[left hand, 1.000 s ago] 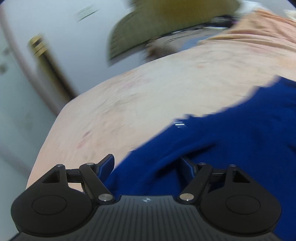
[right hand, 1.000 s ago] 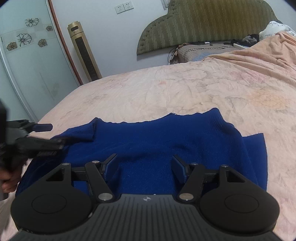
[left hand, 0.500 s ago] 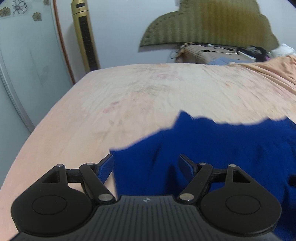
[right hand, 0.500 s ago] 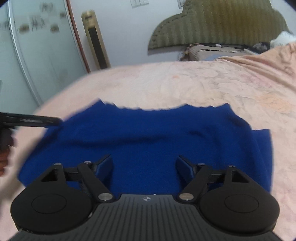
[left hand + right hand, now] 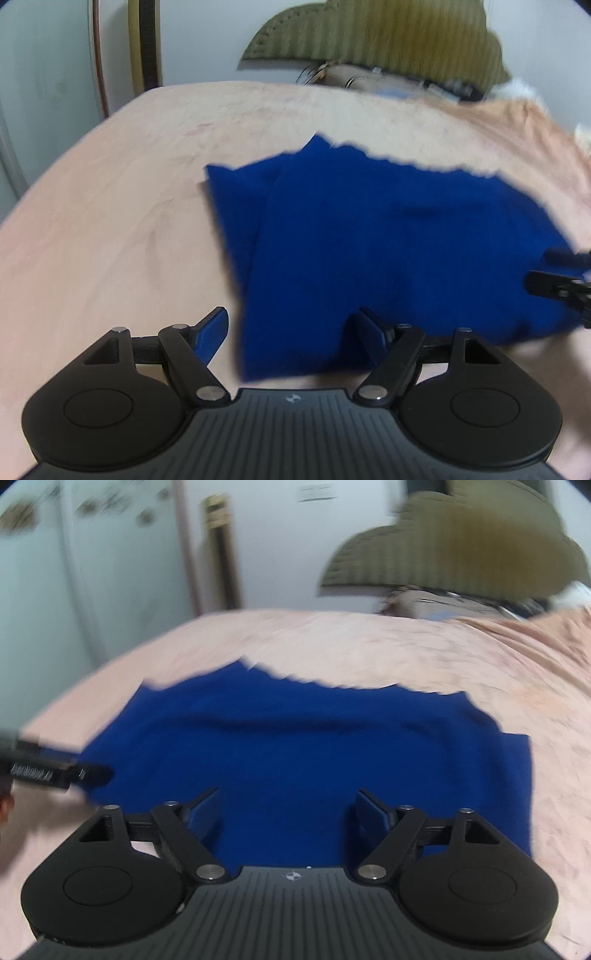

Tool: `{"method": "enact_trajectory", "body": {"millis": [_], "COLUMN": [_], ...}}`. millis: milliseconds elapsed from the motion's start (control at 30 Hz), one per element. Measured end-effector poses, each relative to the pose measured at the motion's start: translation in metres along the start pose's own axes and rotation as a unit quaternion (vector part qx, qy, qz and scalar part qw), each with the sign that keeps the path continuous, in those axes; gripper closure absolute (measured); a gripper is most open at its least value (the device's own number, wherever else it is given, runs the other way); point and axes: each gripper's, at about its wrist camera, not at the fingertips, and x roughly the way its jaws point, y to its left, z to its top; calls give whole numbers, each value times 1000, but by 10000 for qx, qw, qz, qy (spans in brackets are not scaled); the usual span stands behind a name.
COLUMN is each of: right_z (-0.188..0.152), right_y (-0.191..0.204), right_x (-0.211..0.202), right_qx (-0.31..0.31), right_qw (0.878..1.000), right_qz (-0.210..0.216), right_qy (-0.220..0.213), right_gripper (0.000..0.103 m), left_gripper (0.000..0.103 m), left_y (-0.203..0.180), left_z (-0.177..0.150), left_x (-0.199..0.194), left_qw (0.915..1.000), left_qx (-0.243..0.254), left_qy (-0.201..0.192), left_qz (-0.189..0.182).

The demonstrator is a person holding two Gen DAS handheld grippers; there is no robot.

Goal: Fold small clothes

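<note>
A dark blue knitted garment (image 5: 399, 236) lies flat on the peach bedsheet (image 5: 110, 221), its left side doubled over in a second layer. My left gripper (image 5: 293, 326) hovers open at the garment's near left corner, left finger over the sheet and right finger over the cloth. It also shows at the left edge of the right wrist view as the left gripper (image 5: 55, 771). My right gripper (image 5: 288, 808) stands over the garment's (image 5: 295, 746) near edge with its jaws opening. The cloth lies under the gap and the pads do not press on it. The right gripper (image 5: 554, 284) also reaches in at the right edge of the left wrist view.
An olive padded headboard (image 5: 461, 550) and a pillow with clutter (image 5: 388, 81) are at the far end of the bed. A gold standing column (image 5: 221, 550) and a glass door with flower decals (image 5: 74, 554) stand along the left wall. A rumpled peach cover (image 5: 535, 646) lies at the right.
The left gripper has drawn back and to the left, so the whole garment shows with its left side folded over. The right gripper's jaws have spread wider and its view has rolled.
</note>
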Motion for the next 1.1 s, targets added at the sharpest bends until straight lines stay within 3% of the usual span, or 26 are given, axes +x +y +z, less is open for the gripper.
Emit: {"method": "enact_trajectory", "body": {"millis": [33,100,200,367,533,733,933,1100], "right_z": [-4,-12,-9,6,-9,0,-9,-9], "right_y": [6,12,15,27,39,36,42,44], "right_x": [3,9,4,-1,23,8,25,18], "right_qx": [-227,-591,-637,-437,-717,-224,-422,-423], "right_qw": [9996,9965,9951,9984,9954,9994,9977,9981], "right_qz": [-80,-417,-686,-353,-460,-257,-347,-350], "right_qy": [129,421,329,-87,437,86,390,283], "right_gripper": [17,18,18,14,15,15,15,15], "left_gripper": [26,26,26,27,27,27,27,27], "left_y": [1,10,19,14,10,9,8,8], "left_z": [-4,-9,-9,-10,-14,-14,-16,-11], "left_x": [2,0,-7,-15,-14,-13,-14,-16], "left_qw": [9999,9999,9999,9998,9996,9995,9995,9996], "left_qx": [62,6,-84,-143,-183,-195,-183,-117], "left_qy": [29,-4,16,-57,-18,4,8,14], "left_qz": [152,100,141,139,224,244,250,257]}}
